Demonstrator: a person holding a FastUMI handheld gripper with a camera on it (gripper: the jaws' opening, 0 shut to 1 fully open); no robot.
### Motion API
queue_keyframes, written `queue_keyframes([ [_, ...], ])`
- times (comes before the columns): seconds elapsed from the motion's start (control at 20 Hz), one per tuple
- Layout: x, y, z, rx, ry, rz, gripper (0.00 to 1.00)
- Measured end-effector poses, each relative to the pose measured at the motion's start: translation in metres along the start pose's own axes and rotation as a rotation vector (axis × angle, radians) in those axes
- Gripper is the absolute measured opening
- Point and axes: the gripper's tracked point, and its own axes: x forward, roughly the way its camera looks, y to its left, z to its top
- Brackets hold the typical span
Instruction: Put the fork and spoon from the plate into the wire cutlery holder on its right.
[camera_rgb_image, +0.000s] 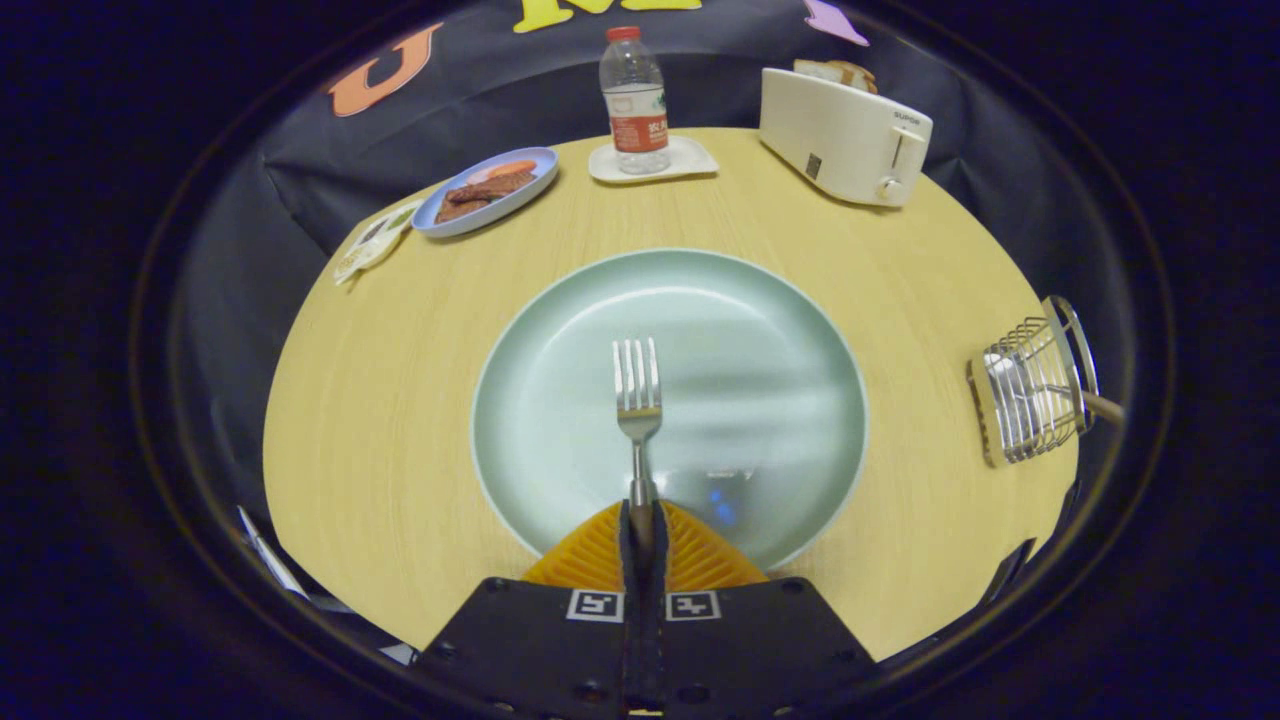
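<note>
A metal fork (637, 395) points its tines away from me over the pale green plate (780, 330). My gripper (641, 515) is shut on the fork's handle, with both fingers pressed together around it. I cannot tell whether the tines touch the plate. The wire cutlery holder (1030, 395) stands on the table to the right of the plate, and a wooden-handled utensil (1095, 403) sticks out of it.
On the round wooden table (380, 400), beyond the plate, stand a water bottle (634, 100) on a white coaster, a cream toaster (845, 135) holding bread, and a blue dish of food (487, 188). A small packet (372, 243) lies near the table's left edge.
</note>
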Motion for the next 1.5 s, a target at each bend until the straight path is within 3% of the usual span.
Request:
queue_keyframes([
  [0.5,-0.082,-0.044,0.042,0.033,0.045,0.083,0.01],
  [1.0,-0.175,-0.199,0.089,-0.075,0.007,0.002,0.00],
  [1.5,-0.160,-0.280,0.066,-0.039,0.213,-0.006,0.01],
])
